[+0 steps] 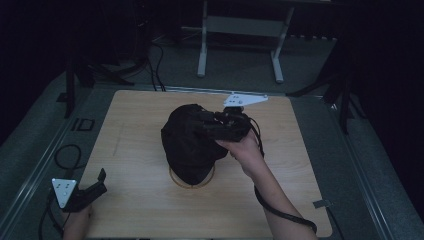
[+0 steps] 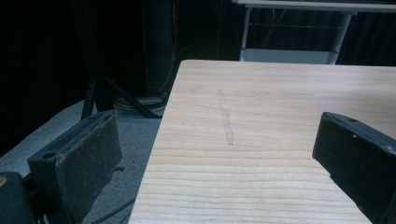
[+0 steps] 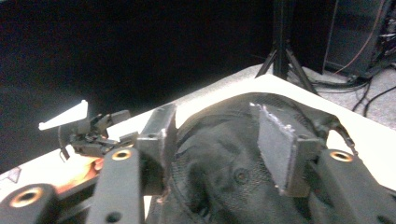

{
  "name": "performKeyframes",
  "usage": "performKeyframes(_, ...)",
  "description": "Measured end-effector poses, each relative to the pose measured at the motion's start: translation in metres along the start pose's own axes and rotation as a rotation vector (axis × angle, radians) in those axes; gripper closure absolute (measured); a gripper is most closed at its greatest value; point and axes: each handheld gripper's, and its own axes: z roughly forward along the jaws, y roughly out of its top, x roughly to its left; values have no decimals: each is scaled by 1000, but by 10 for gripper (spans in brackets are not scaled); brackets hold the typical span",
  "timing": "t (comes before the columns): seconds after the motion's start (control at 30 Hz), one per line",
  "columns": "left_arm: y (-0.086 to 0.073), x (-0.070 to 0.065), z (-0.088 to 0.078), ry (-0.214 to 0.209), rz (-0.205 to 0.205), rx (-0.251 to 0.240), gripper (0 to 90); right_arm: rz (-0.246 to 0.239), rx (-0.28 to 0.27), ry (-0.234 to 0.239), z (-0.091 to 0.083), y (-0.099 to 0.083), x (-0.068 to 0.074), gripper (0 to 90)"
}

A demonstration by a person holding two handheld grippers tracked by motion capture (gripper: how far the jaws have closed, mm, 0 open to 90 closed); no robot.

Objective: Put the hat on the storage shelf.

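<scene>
Cap (image 1: pixel 187 142), black, mid-table, perched over pale ring (image 1: pixel 192 184) whose front arc shows beneath it. My right tool (image 1: pixel 212 125) reaches in from cap's right side; in right gripper view jaws stand apart, straddling crown, button (image 3: pixel 241 175) between them, nothing clamped. My left tool (image 1: pixel 92 187) idles at near-left table (image 1: pixel 150 210) corner, jaws wide apart, empty. Risk, my guess: soft fabric folds under squeeze, jaws pinch only loose layer, cap slides off ring or drags it along.

L gripper (image 1: pixel 95 186) low near corner, jaws apart; R gripper (image 1: pixel 212 125) raised mid-table, jaws wide
</scene>
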Motion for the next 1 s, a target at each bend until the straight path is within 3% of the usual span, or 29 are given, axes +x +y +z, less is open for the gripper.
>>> performKeyframes(0.2, 0, 0, 0, -1, -1, 1, 18, -19, 3, -13, -5, 1, -2, 369)
performKeyframes(0.27, 0, 0, 0, -1, -1, 0, 18, -38, 7, -28, -11, 1, -4, 286)
performKeyframes(0.37, 0, 0, 0, 0, 0, 0, 18, -34, 2, -30, -16, 0, -7, 259)
performKeyframes(0.4, 0, 0, 0, -1, 0, 0, 18, -41, -4, -31, -26, 0, -11, 170)
performKeyframes(0.43, 0, 0, 0, 0, 1, 0, 18, -41, -4, -31, -26, 0, -11, 170)
performKeyframes(0.7, 0, 0, 0, 0, 1, -1, 18, -80, -24, -149, -58, -7, -28, 128)
performKeyframes(0.77, 0, 0, 0, 0, 2, -1, 18, -79, -24, -155, -61, -8, -31, 126)
performKeyframes(0.8, 0, 0, 0, 0, 2, -1, 18, -93, -15, -197, -71, -16, -39, 125)
performKeyframes(1.0, 0, 0, 0, 0, 3, -2, 18, -93, 13, -273, -85, -32, -53, 125)
